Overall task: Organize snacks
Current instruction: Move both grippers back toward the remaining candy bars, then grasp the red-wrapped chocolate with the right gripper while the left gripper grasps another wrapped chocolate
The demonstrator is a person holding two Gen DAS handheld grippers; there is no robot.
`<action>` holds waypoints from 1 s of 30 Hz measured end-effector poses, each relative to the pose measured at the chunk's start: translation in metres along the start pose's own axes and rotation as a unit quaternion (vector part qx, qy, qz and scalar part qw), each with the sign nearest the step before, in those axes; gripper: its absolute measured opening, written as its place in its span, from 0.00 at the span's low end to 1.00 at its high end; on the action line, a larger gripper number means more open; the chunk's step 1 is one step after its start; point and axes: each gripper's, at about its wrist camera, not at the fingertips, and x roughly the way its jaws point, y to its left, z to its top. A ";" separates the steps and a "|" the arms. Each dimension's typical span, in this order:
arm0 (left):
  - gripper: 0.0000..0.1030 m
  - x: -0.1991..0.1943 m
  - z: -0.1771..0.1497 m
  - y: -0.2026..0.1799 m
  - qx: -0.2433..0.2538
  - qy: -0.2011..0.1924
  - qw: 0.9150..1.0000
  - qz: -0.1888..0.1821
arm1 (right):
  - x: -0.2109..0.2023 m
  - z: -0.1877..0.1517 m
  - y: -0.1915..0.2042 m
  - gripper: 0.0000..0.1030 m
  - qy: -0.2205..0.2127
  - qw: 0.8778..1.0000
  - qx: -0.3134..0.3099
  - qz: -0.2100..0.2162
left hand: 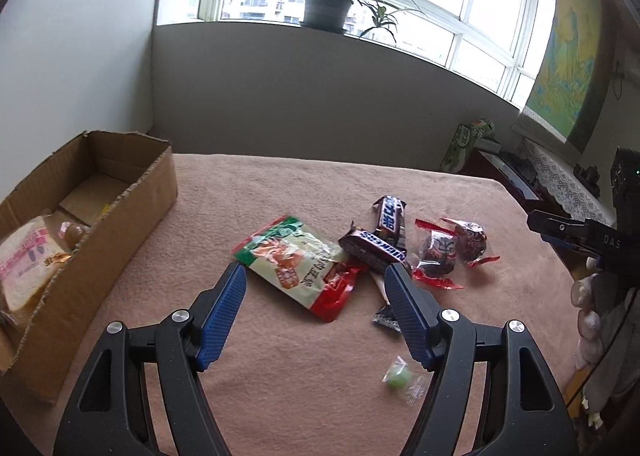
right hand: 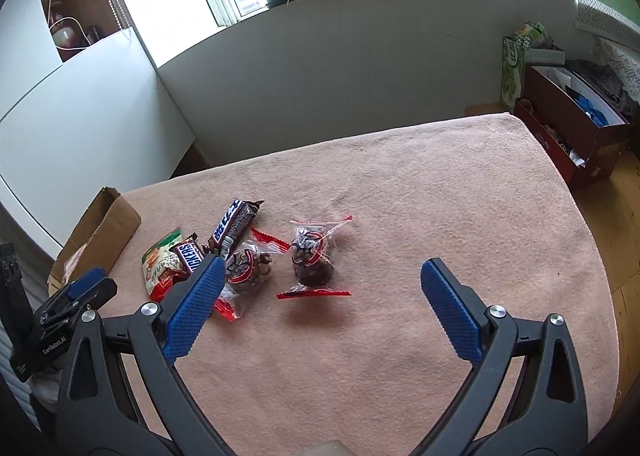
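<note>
Snacks lie on a pink tablecloth [left hand: 280, 184]. A green-and-red snack pouch [left hand: 298, 266] lies just ahead of my open, empty left gripper [left hand: 316, 280]. Two Snickers bars [left hand: 374, 248] [left hand: 392, 220] and two clear red-edged wrapped sweets [left hand: 438, 256] [left hand: 472, 242] lie to its right. A small green candy [left hand: 398, 378] sits near my right finger. An open cardboard box [left hand: 120, 208] at left holds a bread pack [left hand: 26, 260]. My right gripper [right hand: 320, 276] is open and empty, over a wrapped sweet [right hand: 314, 260]; the pouch [right hand: 160, 264] and bars [right hand: 234, 222] lie left.
The other gripper shows at the right edge of the left wrist view [left hand: 580, 236] and at the left edge of the right wrist view [right hand: 76, 292]. A grey wall and a windowsill plant [left hand: 326, 4] stand behind the table. Red boxes [right hand: 568, 128] stand right of the table.
</note>
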 end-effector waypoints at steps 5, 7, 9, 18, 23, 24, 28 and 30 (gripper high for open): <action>0.70 0.022 0.005 -0.033 0.026 0.019 0.999 -0.031 | 0.018 0.001 -0.010 0.96 0.016 0.999 0.018 0.027; 0.70 0.031 0.007 -0.043 0.029 0.030 0.998 -0.043 | 0.025 0.002 -0.010 0.89 0.026 0.999 0.020 0.035; 0.69 0.039 0.009 -0.051 0.030 0.040 0.997 -0.055 | 0.032 0.003 -0.010 0.88 0.035 0.998 0.022 0.042; 0.61 0.070 0.013 -0.078 0.037 0.077 0.993 -0.085 | 0.049 0.006 -0.004 0.78 0.065 0.995 0.014 0.070; 0.60 0.076 0.013 -0.088 0.058 0.077 0.992 -0.077 | 0.055 0.005 -0.004 0.73 0.076 0.994 0.011 0.080; 0.59 0.078 0.013 -0.089 0.062 0.076 0.992 -0.076 | 0.056 0.005 -0.004 0.73 0.077 0.994 0.013 0.082; 0.45 0.092 0.014 -0.095 0.070 0.096 0.990 -0.082 | 0.062 0.002 -0.006 0.67 0.085 0.993 0.016 0.085; 0.41 0.094 0.013 -0.102 0.088 0.098 0.988 -0.085 | 0.066 0.001 -0.008 0.58 0.093 0.992 0.017 0.086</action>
